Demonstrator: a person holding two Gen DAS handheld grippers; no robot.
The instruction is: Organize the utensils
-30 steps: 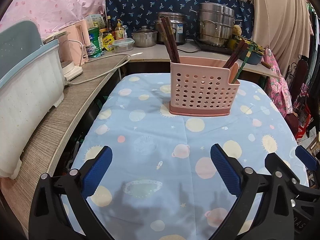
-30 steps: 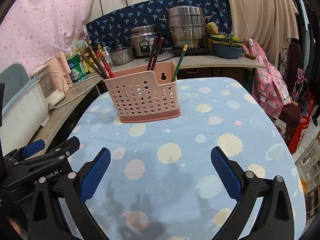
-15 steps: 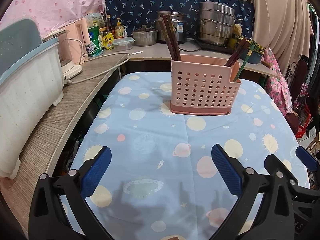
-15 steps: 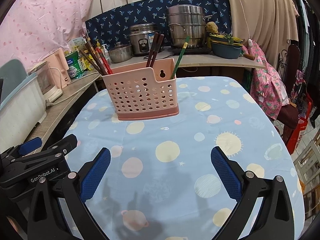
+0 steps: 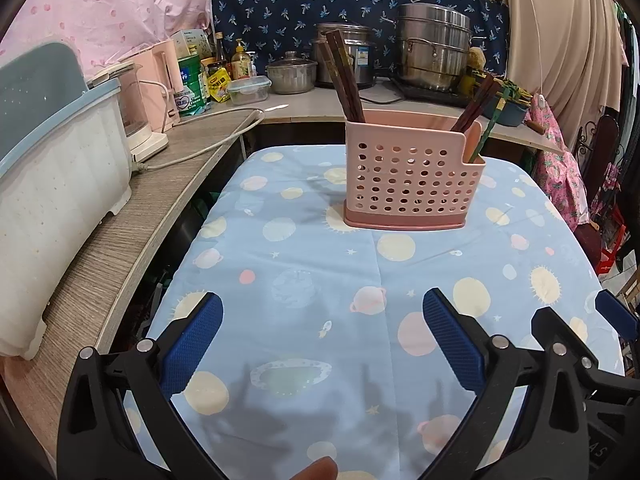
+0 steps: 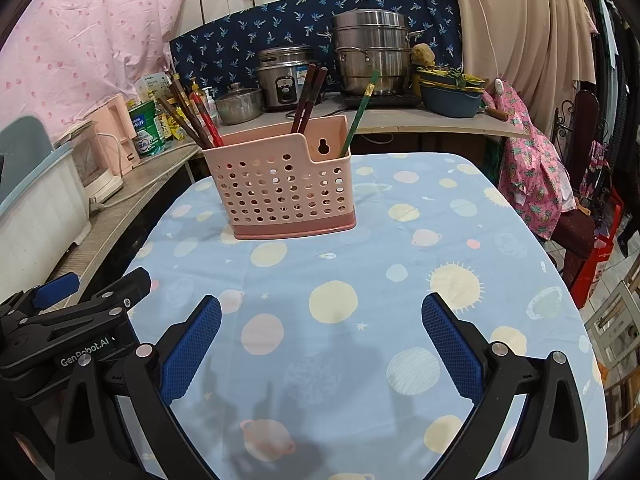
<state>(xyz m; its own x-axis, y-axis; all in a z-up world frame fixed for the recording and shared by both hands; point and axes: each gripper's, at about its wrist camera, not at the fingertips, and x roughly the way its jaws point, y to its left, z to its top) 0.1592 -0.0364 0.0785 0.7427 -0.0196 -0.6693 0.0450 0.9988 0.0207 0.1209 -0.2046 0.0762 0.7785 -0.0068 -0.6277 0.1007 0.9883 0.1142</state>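
Observation:
A pink perforated utensil holder (image 5: 412,176) stands upright on the blue planet-print tablecloth (image 5: 320,280); it also shows in the right wrist view (image 6: 284,192). Dark brown chopsticks (image 5: 344,76) lean in its left end, more brown chopsticks (image 5: 474,104) and a green chopstick (image 5: 492,120) in its right end. In the right wrist view there are brown and red chopsticks (image 6: 192,116) at the left, a brown pair (image 6: 308,96) in the middle, and a green one (image 6: 360,112) at the right. My left gripper (image 5: 322,340) and right gripper (image 6: 320,340) are open and empty, well short of the holder.
A wooden counter (image 5: 120,248) runs along the left with a white dish tub (image 5: 52,176), a kettle and a cable. The back counter holds steel pots (image 5: 432,56), a rice cooker (image 6: 284,76), jars and a blue basin (image 6: 452,96). A chair with pink cloth (image 6: 536,176) stands right.
Both grippers stay open and empty. The views have shifted slightly, with the holder a little lower and nearer in frame.

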